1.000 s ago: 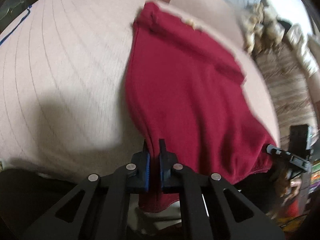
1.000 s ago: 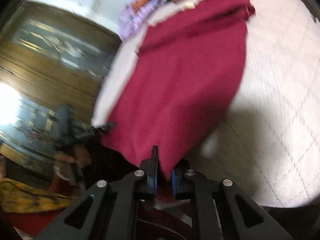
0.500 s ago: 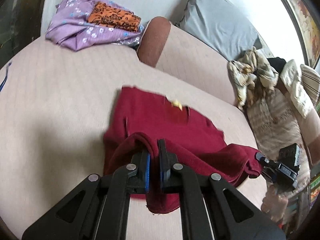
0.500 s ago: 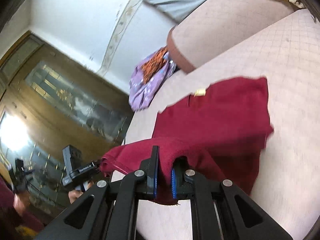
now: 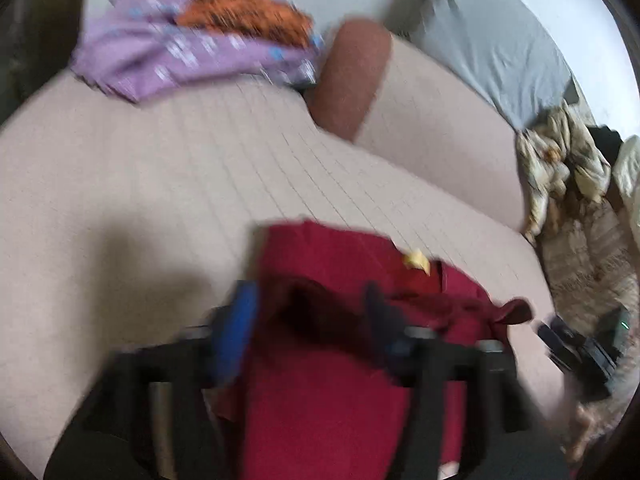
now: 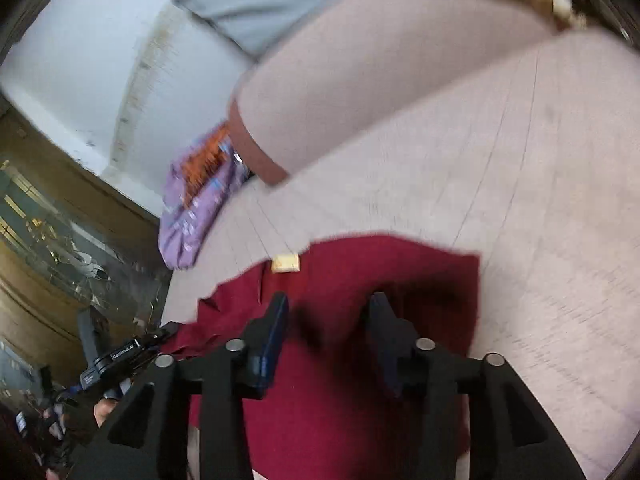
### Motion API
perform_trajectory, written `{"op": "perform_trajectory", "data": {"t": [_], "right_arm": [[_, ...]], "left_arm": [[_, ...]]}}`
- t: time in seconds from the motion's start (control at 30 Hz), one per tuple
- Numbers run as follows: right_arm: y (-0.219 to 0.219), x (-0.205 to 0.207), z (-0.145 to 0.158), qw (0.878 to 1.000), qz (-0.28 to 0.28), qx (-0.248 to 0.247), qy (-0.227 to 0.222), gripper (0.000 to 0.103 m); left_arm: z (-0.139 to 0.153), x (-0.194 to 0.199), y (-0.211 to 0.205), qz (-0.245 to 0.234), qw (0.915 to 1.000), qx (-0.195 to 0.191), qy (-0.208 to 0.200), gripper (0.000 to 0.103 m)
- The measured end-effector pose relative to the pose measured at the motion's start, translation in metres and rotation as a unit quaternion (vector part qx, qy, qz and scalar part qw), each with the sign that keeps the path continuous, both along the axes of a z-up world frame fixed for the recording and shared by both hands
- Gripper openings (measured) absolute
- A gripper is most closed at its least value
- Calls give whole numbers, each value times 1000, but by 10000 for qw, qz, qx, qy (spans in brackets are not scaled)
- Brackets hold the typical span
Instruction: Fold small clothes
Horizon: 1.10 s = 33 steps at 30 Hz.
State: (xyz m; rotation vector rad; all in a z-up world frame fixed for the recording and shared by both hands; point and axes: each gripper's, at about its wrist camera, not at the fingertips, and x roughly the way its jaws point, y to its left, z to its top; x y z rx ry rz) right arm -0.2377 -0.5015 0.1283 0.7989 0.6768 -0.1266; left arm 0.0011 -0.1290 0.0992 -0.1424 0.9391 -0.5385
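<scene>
The small garment (image 5: pixel 320 380) is a plain deep crimson with a pale yellow tag (image 5: pixel 417 260) at its upper edge. It lies on a beige-pink sofa seat (image 5: pixel 160 184) crossed by thin grey lines. The sofa arm end (image 5: pixel 348 80) is rust brown. The cushion (image 5: pixel 492 40) is flat grey. One folded cloth (image 5: pixel 160 60) is lilac with small blue and white flowers; the cloth on it (image 5: pixel 244 16) is orange with dark markings. Each claw is black with blue pads (image 5: pixel 236 328).

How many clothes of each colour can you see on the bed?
Dark red cloth garment: 1
Purple flowered cloth: 1
Orange patterned cloth: 1
Beige crumpled cloth: 1
Total: 4
</scene>
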Motion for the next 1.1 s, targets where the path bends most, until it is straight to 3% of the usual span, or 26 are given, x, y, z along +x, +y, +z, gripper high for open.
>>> {"op": "perform_trajectory", "data": {"t": [0.07, 0.13, 0.2, 0.27, 0.37, 0.4, 0.47, 0.6, 0.8, 0.87, 0.97, 1.1], "right_arm": [[2, -10, 9, 9997, -16, -208, -103, 45], [25, -2, 14, 9969, 473, -626, 10, 44], [51, 21, 8, 9896, 858, -1094, 374, 44], [60, 41, -1, 9861, 875, -1329, 476, 44], [47, 79, -22, 9832, 505, -1543, 835, 44], [35, 95, -39, 9772, 334, -1671, 1262, 44], [20, 105, -58, 9772, 182, -1499, 1495, 44], [21, 94, -46, 9802, 148, -1491, 1298, 44], [50, 52, -21, 9804, 405, -1631, 1031, 56], [57, 48, -27, 9776, 486, -1726, 1100, 60], [60, 53, -57, 9666, 577, -1895, 1626, 60], [66, 46, -39, 9688, 488, -1948, 1455, 60]], "left_arm": [[5, -2, 5, 69, 9998, -184, -56, 72], [4, -5, 0, -62, 9997, -230, 29, 72], [-6, -7, -12, -129, 9999, 45, 17, 72], [-25, -7, -24, -201, 9988, 419, 138, 72], [-55, 0, -37, -226, 9938, 1018, 392, 72], [-66, 2, -39, -214, 9909, 1240, 476, 72], [-69, 2, -38, -232, 9912, 1230, 436, 73], [-60, -1, -38, -183, 9913, 1275, 274, 73], [-59, -5, -43, -162, 9894, 1438, 160, 73], [-59, -8, -44, -146, 9885, 1502, 87, 73], [-57, -13, -46, -167, 9857, 1674, -121, 73], [-50, -18, -46, -216, 9840, 1741, -310, 73]]}}
